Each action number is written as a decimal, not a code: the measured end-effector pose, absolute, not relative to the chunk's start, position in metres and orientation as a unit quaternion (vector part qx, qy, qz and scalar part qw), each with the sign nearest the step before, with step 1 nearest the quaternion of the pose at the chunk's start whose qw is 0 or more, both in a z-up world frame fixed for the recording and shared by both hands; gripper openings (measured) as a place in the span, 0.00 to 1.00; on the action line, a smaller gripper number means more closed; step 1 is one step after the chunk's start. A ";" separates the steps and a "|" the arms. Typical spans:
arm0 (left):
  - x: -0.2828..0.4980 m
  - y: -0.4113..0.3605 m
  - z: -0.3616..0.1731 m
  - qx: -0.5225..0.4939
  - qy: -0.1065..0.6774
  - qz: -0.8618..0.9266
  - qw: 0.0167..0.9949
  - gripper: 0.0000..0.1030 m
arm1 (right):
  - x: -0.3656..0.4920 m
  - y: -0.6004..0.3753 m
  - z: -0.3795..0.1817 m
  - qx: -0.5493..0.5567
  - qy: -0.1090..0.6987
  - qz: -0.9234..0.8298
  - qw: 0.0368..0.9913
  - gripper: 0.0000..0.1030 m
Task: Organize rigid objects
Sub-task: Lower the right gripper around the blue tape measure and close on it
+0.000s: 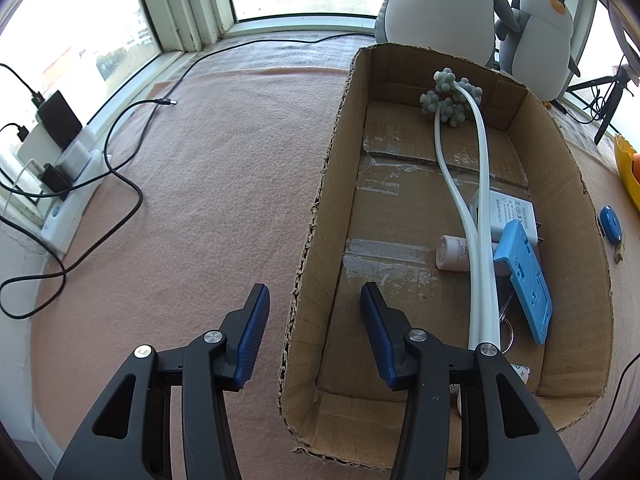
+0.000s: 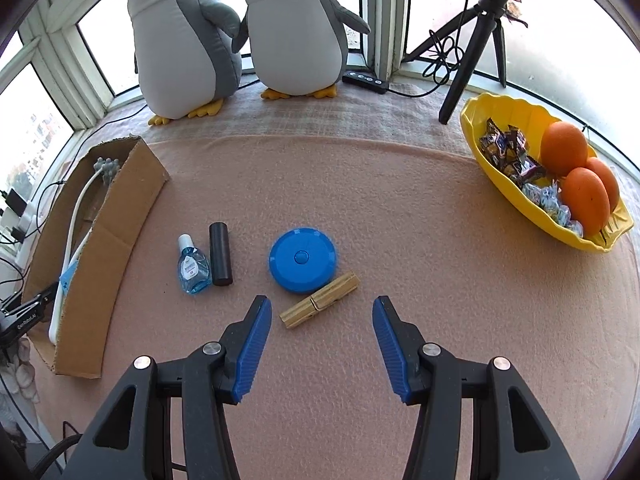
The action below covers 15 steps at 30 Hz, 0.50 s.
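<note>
Both finger pairs released: L gripper (image 1: 315, 295) over box (image 1: 320, 200) wall, R gripper (image 2: 322, 301) above clothespin (image 2: 308, 307) touching blue disc (image 2: 302, 258).

A pink felt-like cloth (image 2: 400, 208) covers the work surface, which sits in a bay of white-framed windows (image 1: 176, 8) admitting bright, overexposed daylight. Two plush penguins (image 2: 184, 40) stand side by side against the glass at the far edge. To their right, a black tripod (image 2: 476, 36) rises from the sill, a loose cable coiled at its legs, with a black remote-like controller (image 2: 365, 80) lying near its base. At the left window ledge, a white power strip (image 1: 76, 176) carries several chargers and adapters; black cables (image 1: 128, 152) trail from it across the cloth. A yellow bowl (image 2: 496, 184) of oranges and wrapped sweets occupies the right side.
</note>
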<state>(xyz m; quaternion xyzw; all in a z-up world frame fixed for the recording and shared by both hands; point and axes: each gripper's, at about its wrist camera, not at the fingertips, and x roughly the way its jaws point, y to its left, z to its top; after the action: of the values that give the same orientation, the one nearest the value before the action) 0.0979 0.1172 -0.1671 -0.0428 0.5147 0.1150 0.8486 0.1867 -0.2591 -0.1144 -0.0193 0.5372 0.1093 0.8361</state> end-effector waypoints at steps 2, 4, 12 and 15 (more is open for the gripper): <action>0.098 0.118 -0.167 -0.043 0.515 0.115 0.849 0.45 | 0.194 -0.255 -0.115 -0.026 0.536 0.126 0.834 0.47; 0.098 0.117 -0.167 -0.043 0.515 0.115 0.849 0.45 | 0.201 -0.249 -0.118 -0.038 0.540 0.144 0.828 0.47; 0.098 0.117 -0.168 -0.044 0.516 0.115 0.848 0.45 | 0.228 -0.233 -0.133 -0.076 0.556 0.170 0.810 0.47; 0.097 0.117 -0.168 -0.044 0.515 0.116 0.848 0.45 | 0.234 -0.230 -0.139 -0.084 0.563 0.174 0.803 0.47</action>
<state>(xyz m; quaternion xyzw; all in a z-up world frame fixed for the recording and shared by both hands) 0.0975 0.1169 -0.1683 -0.0439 0.5155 0.1159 0.8479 0.2338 -0.2305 -0.1394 -0.0838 0.5631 0.1744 0.8034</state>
